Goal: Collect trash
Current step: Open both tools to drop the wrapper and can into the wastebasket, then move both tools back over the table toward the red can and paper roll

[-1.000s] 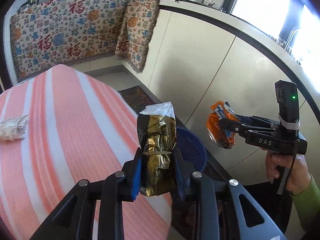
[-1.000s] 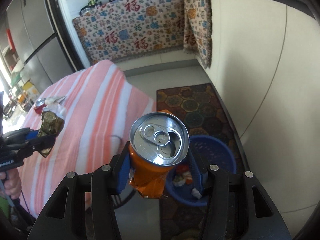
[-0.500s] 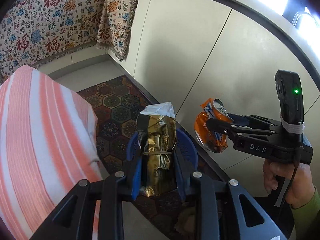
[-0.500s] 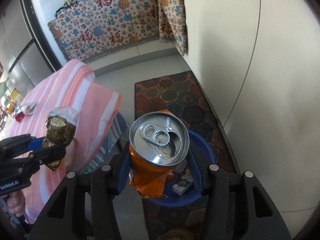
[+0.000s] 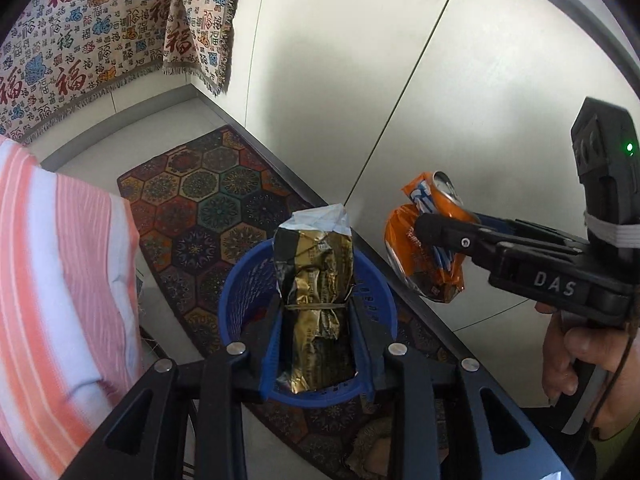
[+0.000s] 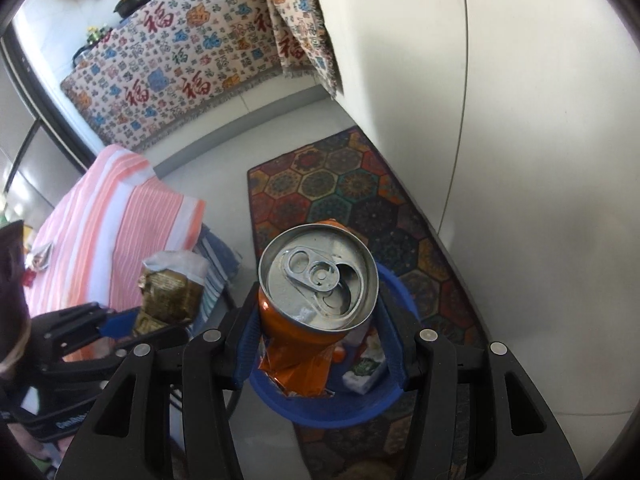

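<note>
My left gripper point(image 5: 316, 344) is shut on a crumpled gold and black foil wrapper point(image 5: 314, 280) bound with a rubber band, held above the blue trash basket point(image 5: 240, 280) on the floor. My right gripper point(image 6: 320, 332) is shut on a crushed orange drink can point(image 6: 316, 280), also above the blue basket point(image 6: 394, 394), which holds some trash. In the left wrist view the can point(image 5: 424, 248) and the right gripper point(image 5: 444, 236) hang to the right of the basket. In the right wrist view the wrapper point(image 6: 168, 284) and the left gripper point(image 6: 136, 326) are at the left.
The basket stands on a patterned hexagon rug point(image 5: 208, 204) beside white cabinet doors point(image 5: 400, 80). A table with a pink and white striped cloth point(image 5: 52, 280) is at the left, with small scraps point(image 6: 40, 258) on it. A patterned cloth point(image 6: 180, 72) hangs at the back.
Both grippers moved off the table edge, forward and down over the blue basket, each still holding its item. The basket now lies directly beneath both.
</note>
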`<move>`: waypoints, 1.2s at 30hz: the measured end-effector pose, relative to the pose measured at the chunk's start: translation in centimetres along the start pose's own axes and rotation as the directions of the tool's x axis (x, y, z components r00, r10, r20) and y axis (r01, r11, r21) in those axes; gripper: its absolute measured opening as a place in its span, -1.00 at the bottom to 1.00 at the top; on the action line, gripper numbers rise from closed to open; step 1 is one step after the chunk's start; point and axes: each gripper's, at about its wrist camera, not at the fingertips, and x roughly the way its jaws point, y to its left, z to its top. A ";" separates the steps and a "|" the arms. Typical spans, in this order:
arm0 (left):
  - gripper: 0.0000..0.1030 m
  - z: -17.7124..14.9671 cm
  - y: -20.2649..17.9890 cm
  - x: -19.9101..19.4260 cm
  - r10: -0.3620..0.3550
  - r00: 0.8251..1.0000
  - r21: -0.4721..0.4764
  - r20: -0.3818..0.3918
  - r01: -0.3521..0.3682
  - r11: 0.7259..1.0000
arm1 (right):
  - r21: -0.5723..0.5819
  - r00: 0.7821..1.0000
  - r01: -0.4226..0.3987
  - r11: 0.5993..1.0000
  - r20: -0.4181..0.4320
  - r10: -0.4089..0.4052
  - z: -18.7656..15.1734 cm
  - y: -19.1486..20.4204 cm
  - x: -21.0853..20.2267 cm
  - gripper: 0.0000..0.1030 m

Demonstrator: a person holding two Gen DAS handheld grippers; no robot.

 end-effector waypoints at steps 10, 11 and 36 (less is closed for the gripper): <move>0.36 0.4 0.6 1.4 0.015 1.000 -0.031 0.021 -0.014 0.999 | 0.016 0.990 0.051 0.999 0.130 -0.053 0.7 0.1 -2.7 0.54; 0.36 0.2 0.6 0.5 0.017 0.999 -0.027 0.039 -0.016 1.000 | 0.010 0.987 0.063 0.998 0.149 -0.064 0.8 0.3 -3.1 0.59; 0.36 -21.1 26.8 -25.5 0.516 0.851 -0.324 0.097 -0.464 0.825 | -0.554 0.973 -0.137 0.821 0.080 0.216 -10.4 30.4 -2.8 0.86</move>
